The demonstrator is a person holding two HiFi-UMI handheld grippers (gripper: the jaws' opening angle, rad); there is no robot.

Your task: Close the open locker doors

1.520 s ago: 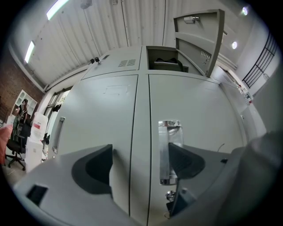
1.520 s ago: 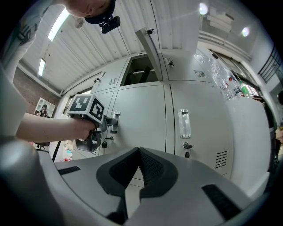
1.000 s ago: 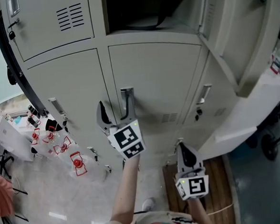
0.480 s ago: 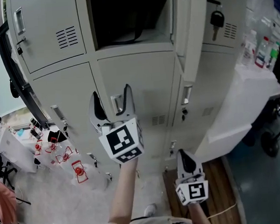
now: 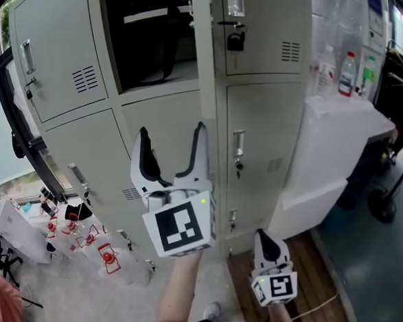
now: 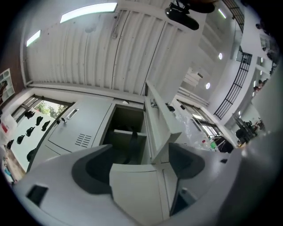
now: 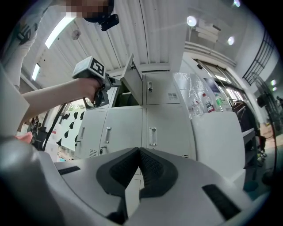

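Note:
A bank of grey lockers fills the head view. One upper locker (image 5: pixel 152 43) stands open with a dark inside and a shelf. Its door (image 5: pixel 205 53) swings out toward me and shows edge-on. My left gripper (image 5: pixel 171 151) is raised in front of the lockers, open and empty, with its right finger close beside the door edge; I cannot tell if they touch. In the left gripper view the open compartment (image 6: pixel 128 132) and the door (image 6: pixel 161 126) lie just beyond the open gripper (image 6: pixel 139 165). My right gripper (image 5: pixel 265 244) hangs low, shut and empty (image 7: pixel 139 167).
A padlock (image 5: pixel 234 42) hangs on the upper locker to the right. A white counter (image 5: pixel 337 133) with bottles (image 5: pixel 346 71) stands right of the lockers. Small red items (image 5: pixel 105 256) lie on the floor at left, and a wooden strip (image 5: pixel 312 266) at lower right.
My left gripper has risen from the lower door handle toward the open upper locker. The open door now shows edge-on as the view swung. The right gripper stays low and shut.

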